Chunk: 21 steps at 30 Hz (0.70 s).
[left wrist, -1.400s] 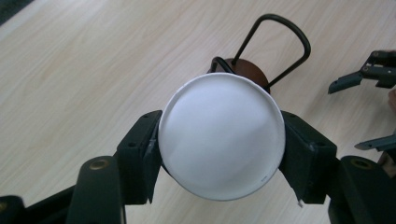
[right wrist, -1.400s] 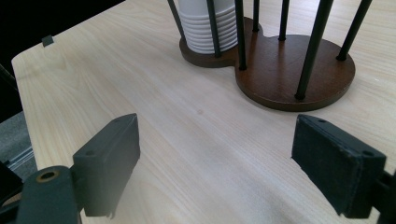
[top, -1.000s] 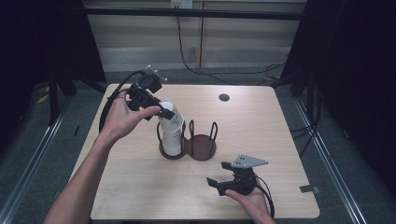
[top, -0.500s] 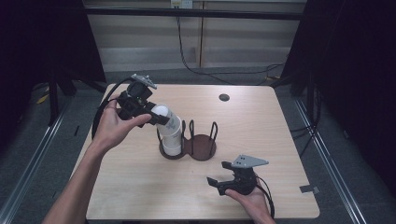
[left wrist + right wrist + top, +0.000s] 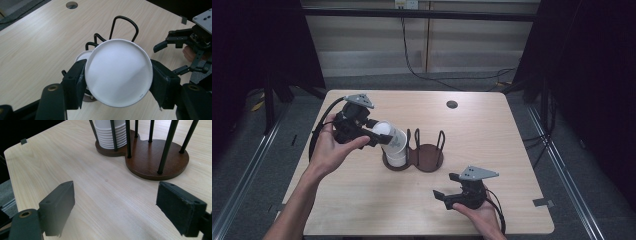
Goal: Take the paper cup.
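Now left tongs (image 5: 379,136) clamped on tilted white cup (image 5: 392,137), mouth toward camera; right tongs (image 5: 452,186) apart.

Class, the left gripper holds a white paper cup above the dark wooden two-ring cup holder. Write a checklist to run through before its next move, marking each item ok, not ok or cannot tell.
1. Left gripper shut on the white paper cup: ok.
2. Cup free of the white cup stack: cannot tell.
3. Stack seated in the dark wooden wire-post holder: ok.
4. Holder's second ring vacant: ok.
5. Right gripper open, apart from holder: ok.
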Each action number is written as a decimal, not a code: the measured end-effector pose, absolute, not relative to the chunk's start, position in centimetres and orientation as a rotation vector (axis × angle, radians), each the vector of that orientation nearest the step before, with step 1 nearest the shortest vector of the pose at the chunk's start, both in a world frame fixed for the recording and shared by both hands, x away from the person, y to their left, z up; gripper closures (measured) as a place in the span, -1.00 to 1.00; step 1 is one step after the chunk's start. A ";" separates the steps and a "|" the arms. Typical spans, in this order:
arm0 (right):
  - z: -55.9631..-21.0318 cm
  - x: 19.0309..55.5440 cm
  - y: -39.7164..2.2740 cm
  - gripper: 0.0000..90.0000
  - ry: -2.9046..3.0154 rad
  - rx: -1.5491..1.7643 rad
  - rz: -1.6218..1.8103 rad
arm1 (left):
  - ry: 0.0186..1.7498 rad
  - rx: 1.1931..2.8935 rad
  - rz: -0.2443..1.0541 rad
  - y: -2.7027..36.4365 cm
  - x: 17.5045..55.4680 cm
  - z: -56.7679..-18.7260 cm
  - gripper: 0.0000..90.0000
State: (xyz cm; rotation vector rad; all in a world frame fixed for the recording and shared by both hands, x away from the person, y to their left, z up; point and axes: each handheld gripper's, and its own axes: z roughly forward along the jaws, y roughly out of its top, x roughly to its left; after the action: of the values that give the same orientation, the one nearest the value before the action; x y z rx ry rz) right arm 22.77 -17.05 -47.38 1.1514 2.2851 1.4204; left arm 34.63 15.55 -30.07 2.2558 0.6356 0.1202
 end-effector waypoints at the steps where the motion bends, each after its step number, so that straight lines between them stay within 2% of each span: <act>1: -47.3 22.8 -17.1 -0.68 2.286 1.155 1.420 | 0.633 2.247 0.123 15.7 34.5 -30.1 -0.18; 21: -46.0 22.9 -17.0 -0.69 2.272 1.117 1.470 | 0.513 2.207 0.129 17.6 31.9 -32.5 -0.19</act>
State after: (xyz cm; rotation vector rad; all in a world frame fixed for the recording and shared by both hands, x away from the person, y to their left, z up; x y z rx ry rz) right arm 22.94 -16.95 -46.00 1.1165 2.2717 1.4696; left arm 31.94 17.55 -32.51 2.2067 0.5129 0.1288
